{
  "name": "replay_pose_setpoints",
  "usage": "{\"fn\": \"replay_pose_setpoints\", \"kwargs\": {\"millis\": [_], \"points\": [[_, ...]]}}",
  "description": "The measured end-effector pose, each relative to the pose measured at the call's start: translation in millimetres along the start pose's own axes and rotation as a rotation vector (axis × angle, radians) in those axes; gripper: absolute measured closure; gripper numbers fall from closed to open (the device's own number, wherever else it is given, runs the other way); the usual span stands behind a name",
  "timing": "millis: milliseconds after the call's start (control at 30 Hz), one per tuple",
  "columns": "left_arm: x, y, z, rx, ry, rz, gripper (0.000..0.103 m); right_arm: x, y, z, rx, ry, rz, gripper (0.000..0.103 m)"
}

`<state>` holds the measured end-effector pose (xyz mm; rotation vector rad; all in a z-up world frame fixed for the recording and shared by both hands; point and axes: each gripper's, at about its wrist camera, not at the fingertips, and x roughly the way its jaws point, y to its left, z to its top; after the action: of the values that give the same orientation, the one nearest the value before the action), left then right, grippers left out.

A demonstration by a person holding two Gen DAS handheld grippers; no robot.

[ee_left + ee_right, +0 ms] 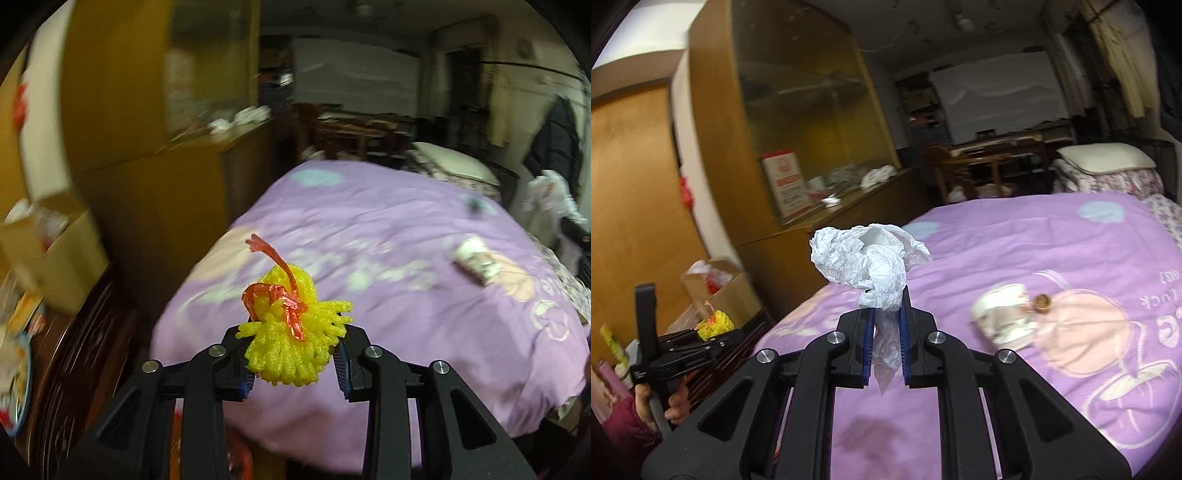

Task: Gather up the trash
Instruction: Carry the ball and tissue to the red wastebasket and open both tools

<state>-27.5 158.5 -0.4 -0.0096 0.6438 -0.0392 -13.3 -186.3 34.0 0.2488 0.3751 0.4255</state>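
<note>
Yellow foam netting (291, 332), bunched into a ball with a red plastic strip (280, 291) knotted round it, sits clamped between the jaws of the left gripper (293, 360) in the left wrist view; it is held up in the air above the near edge of a bed under a purple quilt (369, 240). Farther right on the quilt lies a crumpled paper cup (476, 258), blurred. Left of the bed stand an open cardboard box (55, 258) and a wooden cabinet (166, 184). Right wrist view: right gripper (886, 332) closed tight on a wad of crumpled white paper (868, 258), a thin plastic tail hanging down between the fingers. Wad held clear above the quilt (1034, 240). The paper cup (1004, 317) lies on its side to the right, a small brown round thing (1042, 303) touching its rim. At far left, the left gripper (720, 334) with the yellow netting (716, 325), near the cardboard box (727, 291).
</note>
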Motion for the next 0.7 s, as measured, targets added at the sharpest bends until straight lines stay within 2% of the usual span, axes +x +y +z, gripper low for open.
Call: {"fn": "replay_pose_setpoints", "kwargs": {"millis": [100,267,300,367,400,433,533,700], "points": [[-1,54,-27,-0.109,0.061,0.049,0.069,6,24,-2,-0.023,0.034,0.043,0.090],[16,112,-68,-0.206,0.165,0.091,0.068,34,74,-13,-0.083,0.134,0.115,0.090],[18,119,-75,-0.219,0.182,0.089,0.065,40,83,-16,-0.095,0.154,0.126,0.090],[30,132,-95,-0.253,0.243,0.081,0.045,57,105,-25,-0.128,0.205,0.152,0.090],[34,136,-102,-0.267,0.262,0.084,0.031,64,115,-30,-0.143,0.227,0.163,0.090],[38,141,-110,-0.285,0.283,0.094,0.025,73,127,-36,-0.165,0.259,0.177,0.090],[42,157,-123,-0.319,0.301,0.125,0.016,97,163,-55,-0.226,0.346,0.219,0.090],[31,194,-131,-0.387,0.251,0.230,0.011,132,212,-85,-0.295,0.475,0.300,0.089]]}}
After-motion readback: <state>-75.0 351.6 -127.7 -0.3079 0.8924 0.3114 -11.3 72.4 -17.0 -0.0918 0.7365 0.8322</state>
